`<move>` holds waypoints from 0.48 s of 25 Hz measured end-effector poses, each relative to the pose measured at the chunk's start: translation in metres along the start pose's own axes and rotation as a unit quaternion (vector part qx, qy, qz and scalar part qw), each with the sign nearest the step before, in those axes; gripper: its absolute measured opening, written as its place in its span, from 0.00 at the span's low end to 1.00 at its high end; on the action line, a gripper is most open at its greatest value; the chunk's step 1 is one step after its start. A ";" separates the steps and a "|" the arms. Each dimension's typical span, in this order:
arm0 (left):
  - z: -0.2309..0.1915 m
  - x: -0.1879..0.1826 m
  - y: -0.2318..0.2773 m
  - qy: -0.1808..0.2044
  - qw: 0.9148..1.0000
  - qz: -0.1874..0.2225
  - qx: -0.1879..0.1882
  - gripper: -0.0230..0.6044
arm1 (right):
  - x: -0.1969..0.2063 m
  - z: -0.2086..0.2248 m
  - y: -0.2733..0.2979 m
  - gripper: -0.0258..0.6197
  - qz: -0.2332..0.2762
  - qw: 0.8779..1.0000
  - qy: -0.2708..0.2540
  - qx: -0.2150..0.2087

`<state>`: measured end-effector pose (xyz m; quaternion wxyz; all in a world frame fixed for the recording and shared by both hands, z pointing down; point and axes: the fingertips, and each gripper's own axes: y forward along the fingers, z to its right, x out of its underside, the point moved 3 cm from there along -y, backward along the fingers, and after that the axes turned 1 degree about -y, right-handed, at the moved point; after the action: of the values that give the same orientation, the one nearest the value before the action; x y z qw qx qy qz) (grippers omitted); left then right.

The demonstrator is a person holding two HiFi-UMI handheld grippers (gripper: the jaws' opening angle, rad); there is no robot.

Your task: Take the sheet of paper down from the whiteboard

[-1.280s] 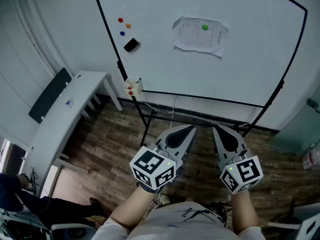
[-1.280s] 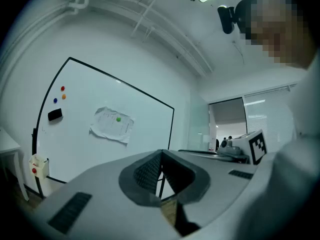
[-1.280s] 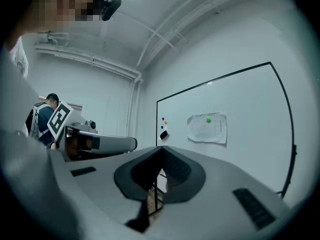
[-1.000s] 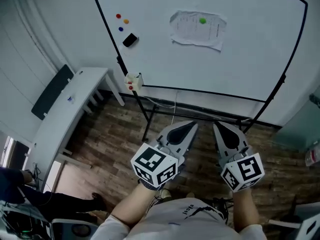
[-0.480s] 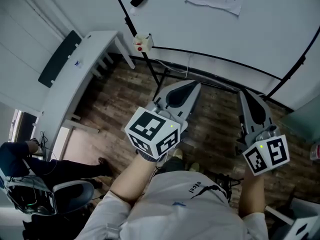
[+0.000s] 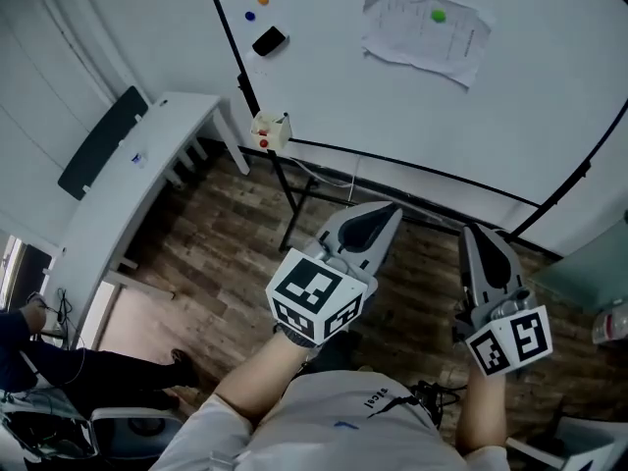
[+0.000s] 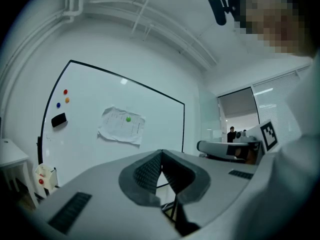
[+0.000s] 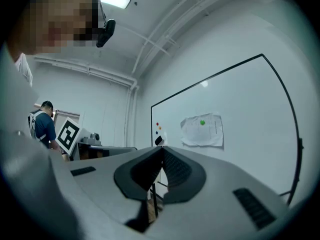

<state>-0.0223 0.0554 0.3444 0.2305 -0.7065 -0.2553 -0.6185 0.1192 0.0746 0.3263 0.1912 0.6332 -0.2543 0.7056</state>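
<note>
A crumpled printed sheet of paper (image 6: 424, 33) hangs on the whiteboard (image 6: 392, 116), pinned near its top by a green magnet (image 6: 438, 15). Both grippers are held low in front of the board, well short of it, pointing level toward it. My left gripper (image 6: 392, 207) is shut with nothing between its jaws; its own view has the paper (image 7: 121, 126) up and left of the tips (image 7: 161, 151). My right gripper (image 6: 478, 229) is also shut and empty, and the paper (image 8: 202, 130) lies up and right of its tips (image 8: 163, 148).
A black eraser (image 6: 268, 40) and red, orange and blue magnets (image 6: 253, 0) sit on the board's left part. A small pen box (image 6: 269, 130) hangs on the board's black stand. A white bench (image 6: 137, 194) stands at the left, and a seated person (image 6: 29, 356) at the lower left.
Both grippers have moved a little toward the whiteboard, still shut. The head view dipped toward the floor and came back up; the paper now sits further right in it.
</note>
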 end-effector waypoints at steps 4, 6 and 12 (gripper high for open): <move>-0.039 -0.013 0.032 0.029 1.000 0.008 0.004 0.06 | -0.003 0.013 0.052 0.06 0.000 1.000 -0.016 0.003; -0.062 -0.021 0.049 0.043 0.999 0.010 0.008 0.06 | -0.006 0.019 0.080 0.06 0.001 1.000 -0.023 0.005; -0.123 -0.038 0.104 0.057 0.998 0.015 0.039 0.06 | -0.012 0.045 0.154 0.06 0.005 0.998 -0.048 0.028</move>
<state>-0.0522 -0.1063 0.3214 0.2810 -0.6647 -0.2549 -0.6436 0.0649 -0.0748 0.2997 0.1577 0.6698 -0.2467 0.6823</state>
